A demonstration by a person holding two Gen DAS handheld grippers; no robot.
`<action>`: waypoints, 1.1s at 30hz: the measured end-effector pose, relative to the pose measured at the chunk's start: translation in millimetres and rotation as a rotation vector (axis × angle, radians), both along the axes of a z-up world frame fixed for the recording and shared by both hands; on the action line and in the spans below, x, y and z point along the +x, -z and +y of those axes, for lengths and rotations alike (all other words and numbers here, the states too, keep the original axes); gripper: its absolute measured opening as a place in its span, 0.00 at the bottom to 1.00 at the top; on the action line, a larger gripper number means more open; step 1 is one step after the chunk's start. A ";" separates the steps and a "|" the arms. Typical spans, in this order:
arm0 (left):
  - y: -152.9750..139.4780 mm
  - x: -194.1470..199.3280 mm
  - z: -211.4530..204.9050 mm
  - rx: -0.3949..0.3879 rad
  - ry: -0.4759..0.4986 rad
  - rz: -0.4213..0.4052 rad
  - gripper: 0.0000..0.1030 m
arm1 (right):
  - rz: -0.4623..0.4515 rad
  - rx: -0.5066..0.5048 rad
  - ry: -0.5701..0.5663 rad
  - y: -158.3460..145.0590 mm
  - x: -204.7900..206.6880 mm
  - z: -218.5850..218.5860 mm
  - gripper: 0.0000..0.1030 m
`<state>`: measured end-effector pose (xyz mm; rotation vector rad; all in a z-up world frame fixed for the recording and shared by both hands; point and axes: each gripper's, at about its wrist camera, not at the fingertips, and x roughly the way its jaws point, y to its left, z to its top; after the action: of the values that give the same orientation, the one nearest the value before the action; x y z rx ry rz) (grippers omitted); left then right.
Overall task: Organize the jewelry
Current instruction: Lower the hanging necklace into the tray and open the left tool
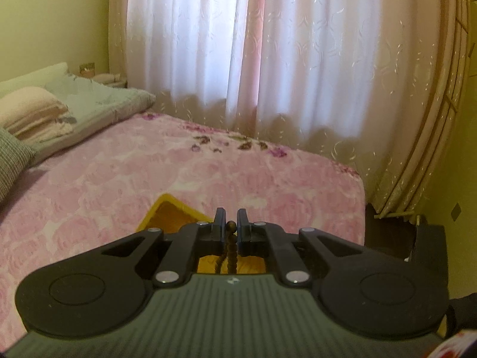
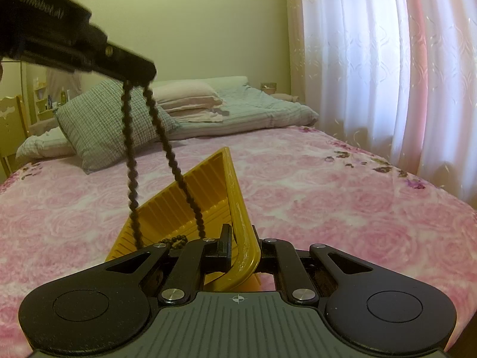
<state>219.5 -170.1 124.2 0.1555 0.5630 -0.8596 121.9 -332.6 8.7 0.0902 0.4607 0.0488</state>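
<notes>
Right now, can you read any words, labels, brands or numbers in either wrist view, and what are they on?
One embossed word on the black left gripper body in the right wrist view: too blurred to read.
Nothing on the ribbed yellow plastic tray, dark brown bead necklace, right gripper or pink floral bedspread.

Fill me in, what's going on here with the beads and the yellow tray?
The left gripper is shut on a dark bead necklace, holding it up so both strands hang down into the yellow tray. Part of the necklace already lies bunched on the tray floor. The right gripper is clamped on the tray's rim and holds it tipped up on the pink floral bedspread. Pillows lie at the head of the bed and curtains hang alongside it.
</notes>
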 end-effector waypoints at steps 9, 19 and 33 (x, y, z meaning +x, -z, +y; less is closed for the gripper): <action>23.9 8.5 0.1 0.040 -0.012 0.048 0.06 | 0.000 0.000 0.001 0.3 -0.3 0.0 0.09; 31.0 14.6 10.7 0.047 -0.054 0.056 0.09 | 0.001 -0.003 0.003 2.1 0.2 -2.1 0.09; 48.4 7.0 52.6 0.058 -0.194 0.028 0.20 | 0.002 0.001 0.003 2.2 0.3 -2.2 0.09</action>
<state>226.4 -117.5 75.8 0.1390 0.6192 -0.6580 122.2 -334.8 6.5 0.0914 0.4622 0.0461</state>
